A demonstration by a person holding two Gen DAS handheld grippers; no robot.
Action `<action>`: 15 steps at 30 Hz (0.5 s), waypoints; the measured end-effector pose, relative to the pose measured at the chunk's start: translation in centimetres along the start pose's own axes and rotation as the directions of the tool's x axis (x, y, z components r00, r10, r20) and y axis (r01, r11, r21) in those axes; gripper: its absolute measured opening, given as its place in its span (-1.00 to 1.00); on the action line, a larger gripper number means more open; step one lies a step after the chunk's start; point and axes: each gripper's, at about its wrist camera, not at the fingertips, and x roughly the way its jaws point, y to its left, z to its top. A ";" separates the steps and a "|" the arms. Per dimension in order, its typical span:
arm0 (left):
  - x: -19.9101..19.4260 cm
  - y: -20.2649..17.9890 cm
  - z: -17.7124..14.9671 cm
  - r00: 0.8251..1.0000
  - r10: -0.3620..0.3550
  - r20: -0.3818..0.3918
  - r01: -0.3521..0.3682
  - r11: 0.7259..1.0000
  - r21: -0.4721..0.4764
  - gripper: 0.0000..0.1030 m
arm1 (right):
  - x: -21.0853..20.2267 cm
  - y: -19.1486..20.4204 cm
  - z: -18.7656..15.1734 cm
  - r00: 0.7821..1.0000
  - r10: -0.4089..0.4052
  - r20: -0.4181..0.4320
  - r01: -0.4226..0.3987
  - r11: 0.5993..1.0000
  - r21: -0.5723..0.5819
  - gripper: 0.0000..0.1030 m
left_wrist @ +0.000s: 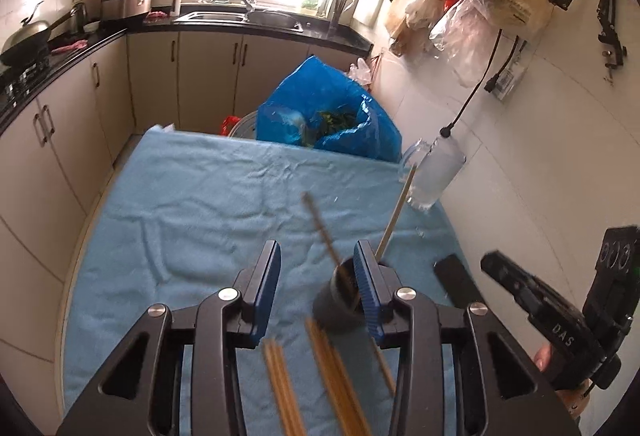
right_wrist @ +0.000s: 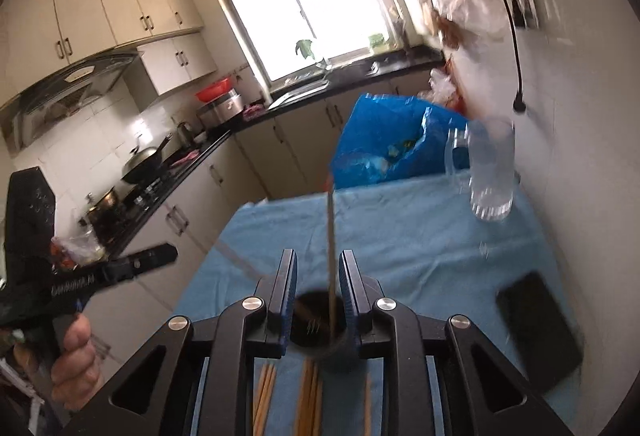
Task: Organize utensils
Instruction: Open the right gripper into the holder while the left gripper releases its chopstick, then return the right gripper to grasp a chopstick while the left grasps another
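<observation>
A dark cup (left_wrist: 340,300) stands on the blue cloth (left_wrist: 200,204) with chopsticks (left_wrist: 394,212) sticking up out of it. Several loose wooden chopsticks (left_wrist: 320,380) lie on the cloth just in front of it. My left gripper (left_wrist: 316,268) is open and empty, its right finger beside the cup's rim. In the right wrist view my right gripper (right_wrist: 318,288) is open above the cup (right_wrist: 320,328). One upright chopstick (right_wrist: 331,256) stands between its fingers without being pinched. Loose chopsticks (right_wrist: 308,396) lie below. The right gripper also shows at the right of the left wrist view (left_wrist: 532,296).
A clear glass mug (left_wrist: 436,172) stands at the cloth's far right, also in the right wrist view (right_wrist: 490,172). A black phone (right_wrist: 538,328) lies at the right edge. A blue plastic bag (left_wrist: 332,112) sits behind the table. Kitchen counters run along the left and back.
</observation>
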 end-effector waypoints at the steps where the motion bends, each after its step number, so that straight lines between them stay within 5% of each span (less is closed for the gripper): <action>1: -0.2 0.5 -1.0 1.000 0.004 -0.009 -0.004 1.000 -0.004 -0.29 | -0.1 0.0 -1.3 1.000 0.009 -0.022 -0.009 1.000 0.004 -0.54; 6: 1.2 2.9 -5.6 0.995 0.042 -0.085 -0.045 0.998 -0.032 -0.29 | 1.9 -0.2 -6.9 0.983 0.042 -0.180 -0.037 0.999 0.029 -0.54; 11: 6.9 5.6 -10.4 0.962 0.075 -0.262 -0.099 0.992 -0.082 -0.29 | 6.5 0.2 -11.8 0.941 -0.004 -0.339 0.001 1.000 -0.010 -0.54; 15: 9.7 6.8 -11.8 0.942 0.062 -0.331 -0.107 0.987 -0.117 -0.29 | 9.0 -0.7 -13.3 0.917 -0.022 -0.398 0.028 1.000 0.011 -0.54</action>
